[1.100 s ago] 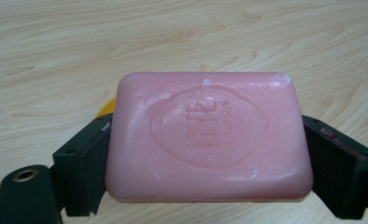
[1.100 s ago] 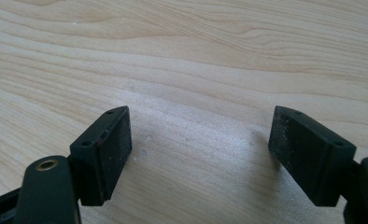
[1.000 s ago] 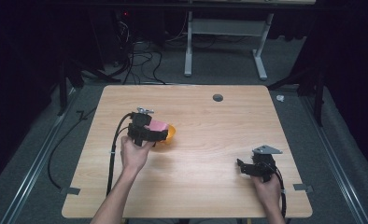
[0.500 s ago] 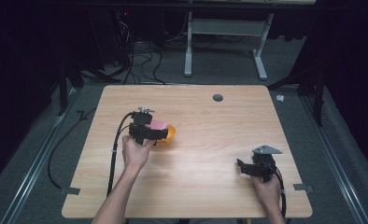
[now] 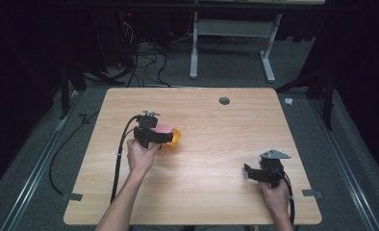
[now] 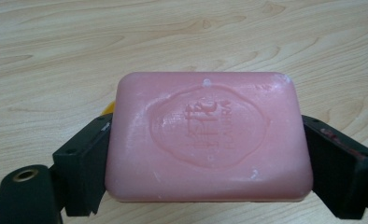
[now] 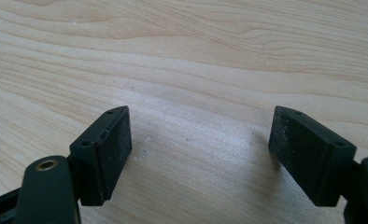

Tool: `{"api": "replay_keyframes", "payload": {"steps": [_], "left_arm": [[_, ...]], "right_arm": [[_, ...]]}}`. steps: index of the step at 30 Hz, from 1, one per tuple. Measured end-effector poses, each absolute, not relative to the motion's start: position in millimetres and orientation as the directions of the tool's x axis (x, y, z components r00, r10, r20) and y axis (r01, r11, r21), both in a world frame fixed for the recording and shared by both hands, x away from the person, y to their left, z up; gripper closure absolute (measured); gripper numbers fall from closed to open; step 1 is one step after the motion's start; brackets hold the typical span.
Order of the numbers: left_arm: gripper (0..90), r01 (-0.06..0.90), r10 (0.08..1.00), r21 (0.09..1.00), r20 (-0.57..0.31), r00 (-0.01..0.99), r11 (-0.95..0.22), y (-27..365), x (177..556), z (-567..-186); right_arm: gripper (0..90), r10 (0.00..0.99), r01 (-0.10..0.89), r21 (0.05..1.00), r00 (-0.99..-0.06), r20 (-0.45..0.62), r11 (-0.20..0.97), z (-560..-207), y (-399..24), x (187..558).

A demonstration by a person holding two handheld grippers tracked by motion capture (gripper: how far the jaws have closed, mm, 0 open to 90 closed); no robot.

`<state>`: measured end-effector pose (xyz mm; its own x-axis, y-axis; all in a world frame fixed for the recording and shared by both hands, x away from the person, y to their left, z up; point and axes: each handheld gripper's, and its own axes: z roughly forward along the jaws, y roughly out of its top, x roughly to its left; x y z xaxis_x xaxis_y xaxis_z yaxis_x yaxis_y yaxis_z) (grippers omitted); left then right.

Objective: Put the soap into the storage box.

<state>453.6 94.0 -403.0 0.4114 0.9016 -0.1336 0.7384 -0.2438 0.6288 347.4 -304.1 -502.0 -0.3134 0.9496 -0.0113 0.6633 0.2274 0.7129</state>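
Almost nothing has changed over the last second: your left claw holds the same spot at the left middle of the counter, and your right claw has stayed put near the right front corner. That stillness suggests a pause in mid-carry rather than a finished step.

Your left claw is closed on the pink soap bar, one jaw against each short end, with the stamped face turned up toward its camera. From above, the soap sits right over the near-left part of the orange bowl; you cannot tell from these views whether it touches the bowl or hangs just above it. In the left claw view a sliver of orange peeks out beside the left jaw.

Your right claw is spread wide with nothing between the jaws, just bare wood beneath.

If the soap is meant for the bowl, release has not yet happened.
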Motion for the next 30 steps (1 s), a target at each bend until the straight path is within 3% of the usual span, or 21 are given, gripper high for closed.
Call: {"api": "replay_keyframes", "payload": {"steps": [30], "left_arm": [[13.6,0.760,0.918,0.606,-0.121,0.377,-0.232,86.9,467.7,-419.5]], "right_arm": [[21.9,0.950,0.664,0.713,-0.313,-0.010,0.226,-501.9,-304.0,347.4]]}}
